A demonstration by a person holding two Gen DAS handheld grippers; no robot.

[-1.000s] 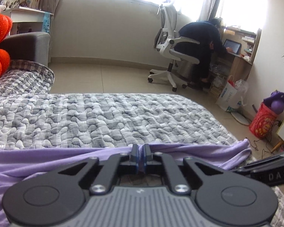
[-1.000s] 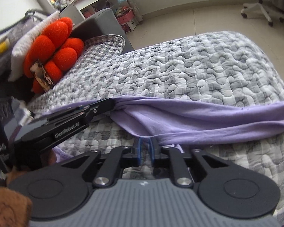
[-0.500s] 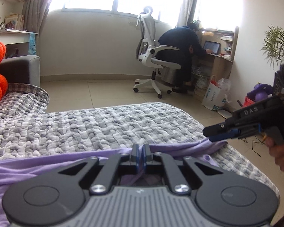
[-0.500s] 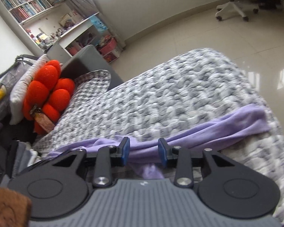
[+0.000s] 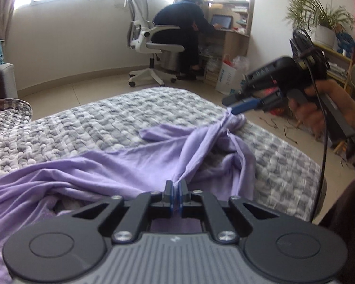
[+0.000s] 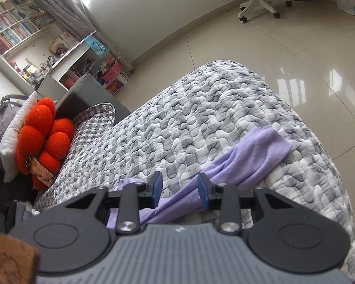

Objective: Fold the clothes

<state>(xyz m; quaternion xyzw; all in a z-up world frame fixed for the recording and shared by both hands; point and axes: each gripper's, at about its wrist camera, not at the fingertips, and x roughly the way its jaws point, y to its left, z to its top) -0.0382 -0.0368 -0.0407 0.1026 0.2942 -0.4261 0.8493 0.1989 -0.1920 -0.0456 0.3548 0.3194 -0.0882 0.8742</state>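
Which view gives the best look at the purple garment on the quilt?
The left wrist view: the purple garment spreads across the quilt, pinched in the left gripper, its far end bunched at the right gripper. The right wrist view shows only a narrow strip and one flat end between its open fingers.

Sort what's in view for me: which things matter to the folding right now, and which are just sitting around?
In the job:
- purple garment, bunched on the grey quilt
- left gripper, shut on the garment
- right gripper, open over the fabric

Lying about:
- red cushion
- white office chair
- potted plant
- bookshelf
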